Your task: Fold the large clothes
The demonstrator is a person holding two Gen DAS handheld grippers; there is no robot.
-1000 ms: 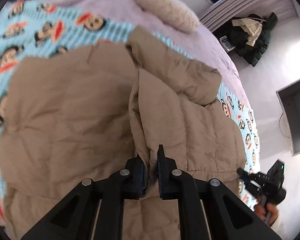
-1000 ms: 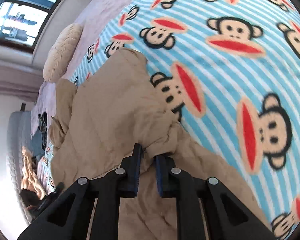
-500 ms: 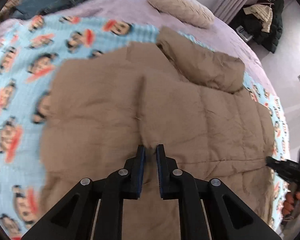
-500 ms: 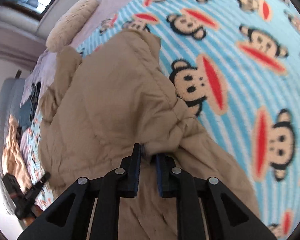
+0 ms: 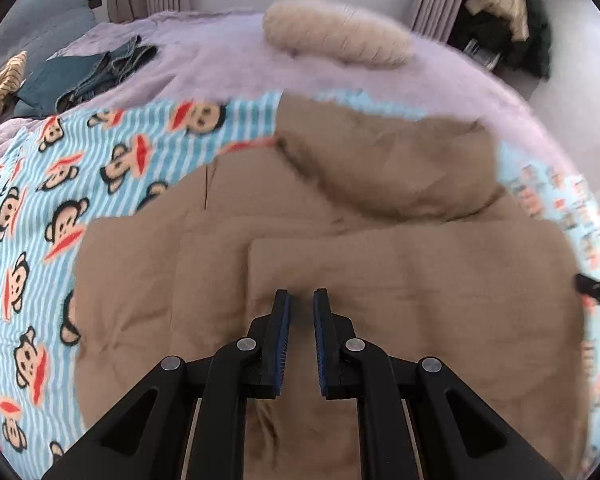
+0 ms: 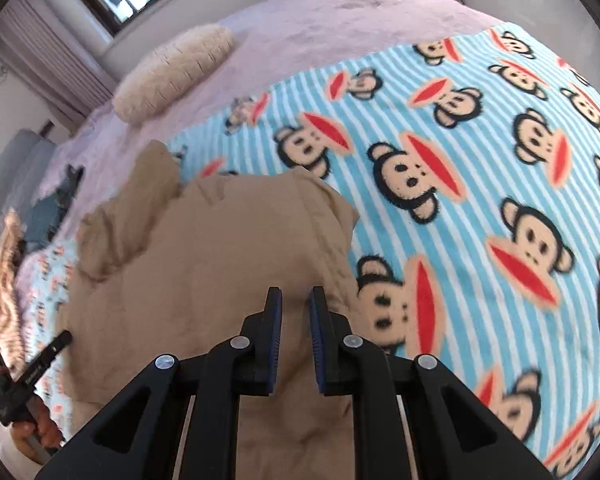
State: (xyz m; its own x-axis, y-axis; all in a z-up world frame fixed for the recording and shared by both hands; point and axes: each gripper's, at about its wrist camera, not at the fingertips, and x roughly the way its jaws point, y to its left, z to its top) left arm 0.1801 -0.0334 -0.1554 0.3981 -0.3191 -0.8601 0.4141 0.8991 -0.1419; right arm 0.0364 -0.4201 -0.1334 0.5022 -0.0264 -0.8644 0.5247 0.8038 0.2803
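Note:
A tan quilted jacket [image 5: 380, 272] lies on the monkey-print blanket [image 5: 60, 200], its hood [image 5: 388, 164] at the far end and one side folded over the middle. My left gripper [image 5: 301, 300] hovers just over the folded edge, jaws slightly apart, with nothing between them. In the right wrist view the jacket [image 6: 204, 280] lies left of centre. My right gripper [image 6: 295, 298] is over its near right edge, jaws slightly apart and empty. The left gripper also shows in the right wrist view [image 6: 32, 372], and the right gripper's tip shows in the left wrist view [image 5: 598, 290].
A cream pillow [image 5: 336, 36] lies on the lilac bedspread [image 5: 220, 52] beyond the jacket. Folded jeans [image 5: 84, 76] and a striped garment [image 5: 0, 88] lie at the far left. Dark clothes [image 5: 504, 20] are piled beyond the bed's right side.
Both grippers held jacket fabric and laid it down flat; now both have let go and their jaws stand slightly apart above the jacket. The views have pulled back.

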